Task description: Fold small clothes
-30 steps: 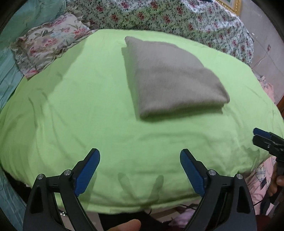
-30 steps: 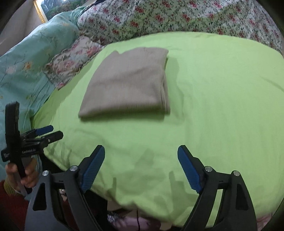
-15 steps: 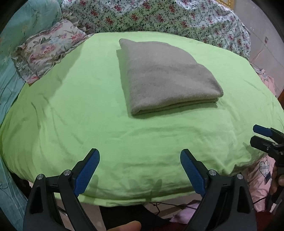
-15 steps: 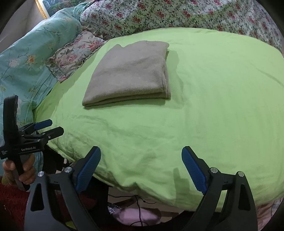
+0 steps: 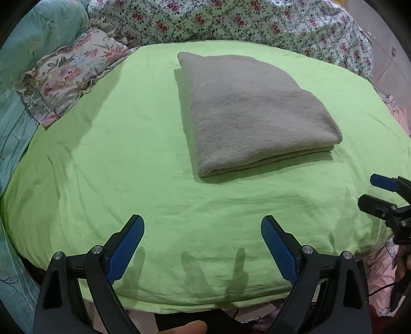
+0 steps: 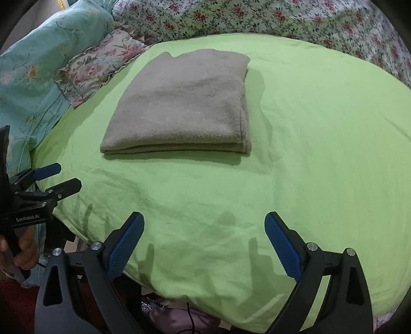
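A grey-brown cloth (image 5: 251, 113) lies folded into a thick rectangle on the green sheet (image 5: 115, 159); it also shows in the right wrist view (image 6: 185, 105). My left gripper (image 5: 203, 231) is open and empty, held near the bed's front edge, well short of the cloth. My right gripper (image 6: 204, 228) is open and empty, also back at the front edge. Each gripper appears at the side of the other's view: the right one (image 5: 380, 192) and the left one (image 6: 56, 177), both open.
A floral pillow (image 5: 69, 74) lies at the back left beside a teal quilt (image 6: 30, 69). A flowered quilt (image 5: 244, 23) runs along the back. The bed's front edge (image 5: 205, 300) drops off just below my grippers.
Both grippers have stayed open and empty. The views shifted slightly, with the cloth sitting a little nearer and lower in frame than before. The cloth itself has not moved.
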Motion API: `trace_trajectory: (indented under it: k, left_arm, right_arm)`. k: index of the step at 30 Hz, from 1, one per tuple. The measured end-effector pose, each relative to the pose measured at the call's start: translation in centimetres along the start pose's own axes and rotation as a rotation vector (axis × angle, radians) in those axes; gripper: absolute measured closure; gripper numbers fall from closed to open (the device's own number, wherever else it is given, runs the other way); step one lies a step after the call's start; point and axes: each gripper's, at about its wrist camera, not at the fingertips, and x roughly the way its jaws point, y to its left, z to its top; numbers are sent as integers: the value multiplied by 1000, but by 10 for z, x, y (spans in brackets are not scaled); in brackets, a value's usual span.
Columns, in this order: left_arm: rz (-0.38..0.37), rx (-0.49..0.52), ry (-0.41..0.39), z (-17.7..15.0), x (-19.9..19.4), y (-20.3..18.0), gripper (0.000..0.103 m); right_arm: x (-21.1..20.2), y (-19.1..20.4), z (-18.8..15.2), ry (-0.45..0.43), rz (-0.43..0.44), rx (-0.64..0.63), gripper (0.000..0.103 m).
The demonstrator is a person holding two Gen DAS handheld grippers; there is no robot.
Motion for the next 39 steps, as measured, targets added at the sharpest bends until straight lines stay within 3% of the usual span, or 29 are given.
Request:
trace_trajectory:
  k: [11,27,39]
  left_arm:
    - [80,49,-44,30,-2,-9,10]
    - [126,69,-70,54,-3,-14,4]
    - [62,14,-77,72,3,-6,2]
  right_arm:
    - [-3,2,32,-43,3,-30,7]
    - [0,12,58,-54,2,-56,6]
    - [3,12,82,-77,16,-53,5]
